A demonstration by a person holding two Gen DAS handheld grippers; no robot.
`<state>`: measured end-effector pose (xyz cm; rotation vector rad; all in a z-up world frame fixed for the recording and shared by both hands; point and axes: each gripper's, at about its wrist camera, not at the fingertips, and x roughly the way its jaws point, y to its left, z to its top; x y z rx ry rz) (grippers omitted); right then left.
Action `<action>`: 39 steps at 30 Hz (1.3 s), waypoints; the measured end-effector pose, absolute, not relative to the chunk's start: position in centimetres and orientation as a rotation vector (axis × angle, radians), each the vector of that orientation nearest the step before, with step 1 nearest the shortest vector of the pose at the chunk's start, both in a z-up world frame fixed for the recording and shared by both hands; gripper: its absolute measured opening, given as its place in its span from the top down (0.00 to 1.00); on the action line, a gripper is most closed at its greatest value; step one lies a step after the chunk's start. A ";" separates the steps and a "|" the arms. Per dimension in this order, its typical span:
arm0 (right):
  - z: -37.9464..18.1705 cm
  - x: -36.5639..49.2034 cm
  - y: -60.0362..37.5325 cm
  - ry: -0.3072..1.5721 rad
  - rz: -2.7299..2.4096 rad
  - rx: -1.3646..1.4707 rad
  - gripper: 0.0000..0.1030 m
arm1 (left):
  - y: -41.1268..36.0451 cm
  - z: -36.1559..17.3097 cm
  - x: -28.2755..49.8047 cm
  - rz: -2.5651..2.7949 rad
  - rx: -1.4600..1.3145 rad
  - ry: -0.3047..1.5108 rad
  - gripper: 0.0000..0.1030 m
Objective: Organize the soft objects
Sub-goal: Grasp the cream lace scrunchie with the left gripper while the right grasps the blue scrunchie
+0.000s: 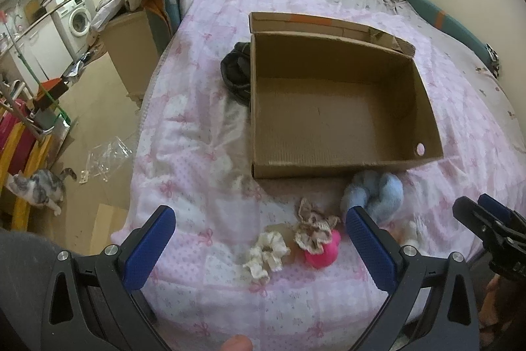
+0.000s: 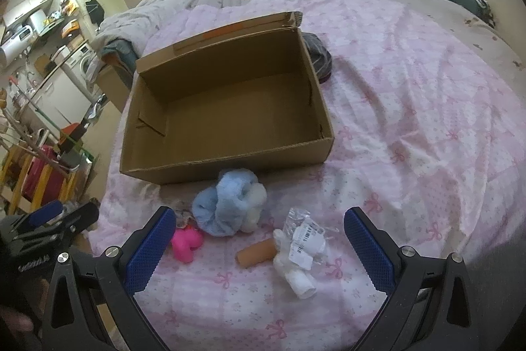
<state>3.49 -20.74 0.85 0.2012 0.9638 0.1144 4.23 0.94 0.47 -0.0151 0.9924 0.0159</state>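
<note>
Fingers [image 1: 153, 247] with bumpy blue pads, two on the left gripper [image 1: 259, 244] and two on the right gripper [image 2: 259, 244], stand wide apart and hold nothing. Both grippers hover over the near edge of the bed [image 1: 184, 153], which has a soft pink quilt with little bows.

One brown cardboard box [image 1: 332, 117] sits on the quilt, open on top with nothing inside. It is a flat rectangle with one round hole in a side wall.

Six soft things lie in front of the box:
- one fluffy blue scrunchie [image 2: 230, 206], just beside the box
- one cream frilly scrunchie [image 1: 268, 254]
- one brown lacy scrunchie [image 1: 314, 231], on top of
- one bright pink soft thing [image 2: 185, 242]
- one small tan roll [image 2: 256, 254]
- one white roll [image 2: 294, 268] with crinkly clear plastic and a paper tag

One dark cloth [image 1: 235, 71] lies behind the box.
</note>
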 end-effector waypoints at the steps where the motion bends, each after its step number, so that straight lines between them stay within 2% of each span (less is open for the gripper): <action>1: 1.0 3.8 -20.7 0.967 0.123 0.205 0.00 | 1.0 0.5 4.7 0.014 -0.017 0.997 0.00; 12: 1.2 9.4 -21.0 1.012 0.204 0.257 0.00 | 1.9 -0.7 10.7 -0.013 -0.044 1.122 0.00; 16: -0.9 11.5 -21.6 1.055 0.276 0.314 0.00 | 2.8 -3.2 11.2 0.020 -0.067 1.153 0.00; 19: -3.2 12.2 -22.7 1.110 0.286 0.406 0.00 | 3.6 -4.9 11.4 0.073 -0.072 1.208 0.05; 20: -3.9 12.3 -23.0 1.131 0.283 0.433 0.03 | 3.9 -5.3 11.4 0.076 -0.096 1.224 0.05; 21: -4.4 12.5 -23.0 1.152 0.277 0.446 0.10 | 4.4 -5.8 11.4 0.072 -0.127 1.239 0.05; 23: -5.2 12.8 -22.8 1.185 0.288 0.457 0.15 | 4.7 -6.5 11.6 0.074 -0.154 1.273 0.05; 31: -8.1 14.0 -17.8 1.296 0.340 0.306 0.15 | 5.5 -8.6 11.3 0.073 -0.211 1.377 0.05; 33: -9.0 14.2 -16.6 1.326 0.333 0.264 0.15 | 5.8 -9.6 10.9 0.073 -0.233 1.418 0.08; 35: -10.0 14.3 -15.8 1.340 0.324 0.232 0.16 | 6.0 -10.6 10.5 0.076 -0.242 1.460 0.20; 37: -10.8 14.2 -15.4 1.360 0.334 0.229 0.22 | 5.8 -11.7 10.3 0.062 -0.254 1.507 0.27; 39: -11.0 14.2 -15.0 1.361 0.342 0.222 0.25 | 5.4 -12.3 10.1 0.038 -0.265 1.530 0.29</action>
